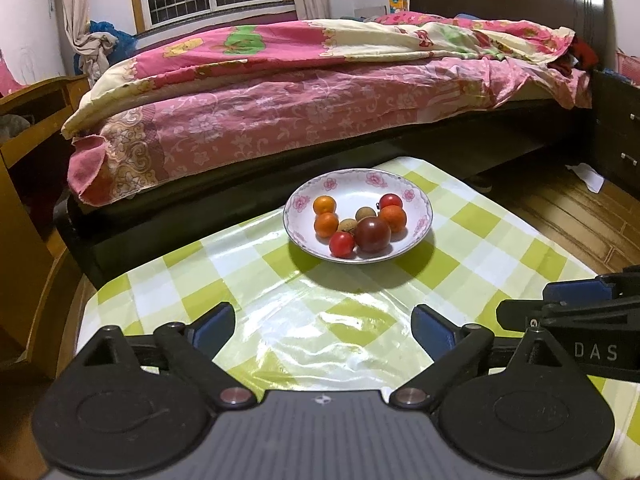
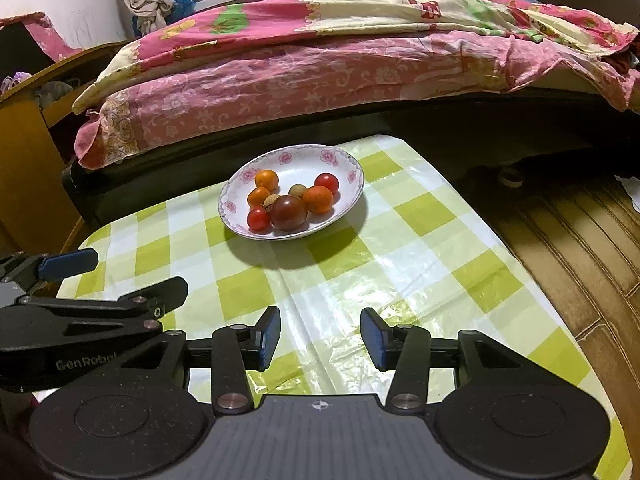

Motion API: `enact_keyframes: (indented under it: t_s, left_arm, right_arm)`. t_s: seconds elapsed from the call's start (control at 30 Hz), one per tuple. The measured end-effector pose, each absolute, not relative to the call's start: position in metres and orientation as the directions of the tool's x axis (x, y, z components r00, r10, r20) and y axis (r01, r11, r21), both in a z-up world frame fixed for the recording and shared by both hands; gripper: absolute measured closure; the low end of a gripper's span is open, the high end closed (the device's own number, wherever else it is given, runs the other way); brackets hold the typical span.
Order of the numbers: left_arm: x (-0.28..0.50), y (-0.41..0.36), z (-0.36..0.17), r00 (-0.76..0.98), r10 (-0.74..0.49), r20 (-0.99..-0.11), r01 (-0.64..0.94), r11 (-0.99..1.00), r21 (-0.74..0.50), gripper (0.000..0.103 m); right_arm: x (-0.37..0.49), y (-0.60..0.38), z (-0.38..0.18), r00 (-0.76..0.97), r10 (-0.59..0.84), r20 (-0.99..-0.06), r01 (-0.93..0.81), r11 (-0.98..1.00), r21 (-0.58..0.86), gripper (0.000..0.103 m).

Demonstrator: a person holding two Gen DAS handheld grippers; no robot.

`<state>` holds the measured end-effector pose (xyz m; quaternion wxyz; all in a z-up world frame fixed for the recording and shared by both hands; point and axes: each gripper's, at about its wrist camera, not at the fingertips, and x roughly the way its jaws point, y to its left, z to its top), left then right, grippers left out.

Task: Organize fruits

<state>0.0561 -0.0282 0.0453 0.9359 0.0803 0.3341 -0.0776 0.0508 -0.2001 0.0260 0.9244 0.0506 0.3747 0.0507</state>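
Two handheld grippers hover over the near half of a table (image 1: 472, 256) covered in a green-and-white checked cloth. The left gripper (image 1: 323, 326) has its blue-padded jaws spread wide with nothing between them; the right gripper (image 2: 320, 338), just beside it, has its jaws parted less far and likewise holds nothing. Toward the table's far edge, well apart from both, sits a white floral-rimmed plate (image 1: 352, 184). From left to right, it carries two small oranges (image 1: 325, 216), a red tomato (image 1: 342, 244), two brown longans (image 1: 356, 219), a large dark tomato (image 1: 373, 234), a third orange (image 1: 393, 218) and another red tomato (image 1: 391, 201). A bed with pink floral bedding (image 1: 280, 112) lies beyond the table.
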Motion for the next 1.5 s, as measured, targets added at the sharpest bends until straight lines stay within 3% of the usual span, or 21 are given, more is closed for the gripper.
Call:
enact_keyframes:
  t_s: [1.5]
  left_arm:
    - [0.011, -0.019, 0.036, 0.753, -0.065, -0.654, 0.160, 0.983, 0.087, 0.000]
  right_arm:
    - [0.009, -0.188, 0.017, 0.679, 0.132, -0.722, -0.055, 0.990, 0.129, 0.060]
